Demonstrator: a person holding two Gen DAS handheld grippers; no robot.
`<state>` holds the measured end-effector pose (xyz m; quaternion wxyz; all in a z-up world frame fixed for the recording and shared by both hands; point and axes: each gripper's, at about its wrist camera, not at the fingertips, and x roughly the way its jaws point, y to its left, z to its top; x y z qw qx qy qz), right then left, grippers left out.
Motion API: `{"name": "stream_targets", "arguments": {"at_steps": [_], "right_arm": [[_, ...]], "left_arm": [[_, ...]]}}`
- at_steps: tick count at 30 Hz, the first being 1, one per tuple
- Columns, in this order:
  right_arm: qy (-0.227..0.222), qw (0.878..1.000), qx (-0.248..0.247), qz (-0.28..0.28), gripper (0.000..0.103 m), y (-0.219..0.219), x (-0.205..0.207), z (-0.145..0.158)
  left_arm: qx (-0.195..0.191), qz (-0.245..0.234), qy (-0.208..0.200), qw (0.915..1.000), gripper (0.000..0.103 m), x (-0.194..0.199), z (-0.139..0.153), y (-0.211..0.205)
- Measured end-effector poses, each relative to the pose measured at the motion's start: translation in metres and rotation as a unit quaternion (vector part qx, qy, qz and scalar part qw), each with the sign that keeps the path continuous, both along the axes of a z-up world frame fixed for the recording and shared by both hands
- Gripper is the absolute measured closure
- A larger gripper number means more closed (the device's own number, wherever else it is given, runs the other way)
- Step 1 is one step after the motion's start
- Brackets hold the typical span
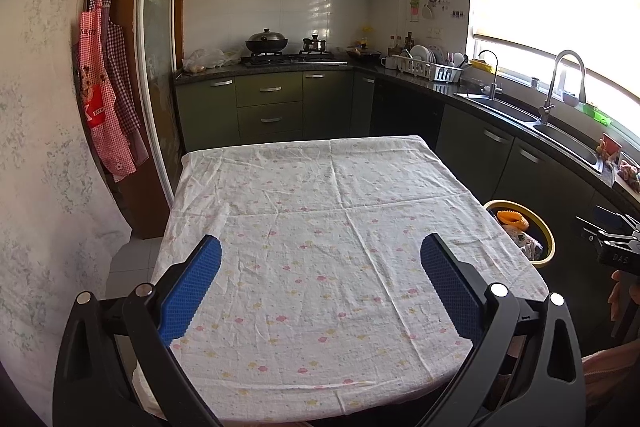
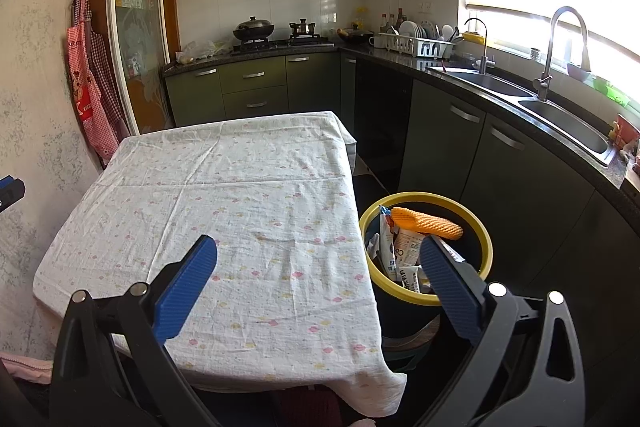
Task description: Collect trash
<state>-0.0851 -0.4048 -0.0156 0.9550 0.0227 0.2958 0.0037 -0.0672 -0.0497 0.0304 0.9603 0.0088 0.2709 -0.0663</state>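
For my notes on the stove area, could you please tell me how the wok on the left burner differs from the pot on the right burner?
The wok is wide, shallow and black; the pot is narrower, taller and shiny metal. The wok's domed lid spans its whole width with a small knob, while the pot's lid is small and flatter. Both stand upright, lidded, on the hob.

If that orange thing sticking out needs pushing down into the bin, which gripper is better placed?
Right gripper: the bin with the orange item sits just beyond its right finger. The left gripper faces the tablecloth.
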Motion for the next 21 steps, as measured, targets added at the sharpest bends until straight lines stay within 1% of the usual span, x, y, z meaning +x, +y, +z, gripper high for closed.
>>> {"name": "stream_targets", "arguments": {"at_steps": [21], "right_arm": [[0.003,1.0,0.0,0.0,0.006,0.0023,0.0004,-0.006]], "left_arm": [[0.003,0.0,0.005,1.0,0.005,0.0014,-0.0019,-0.0015]]}}
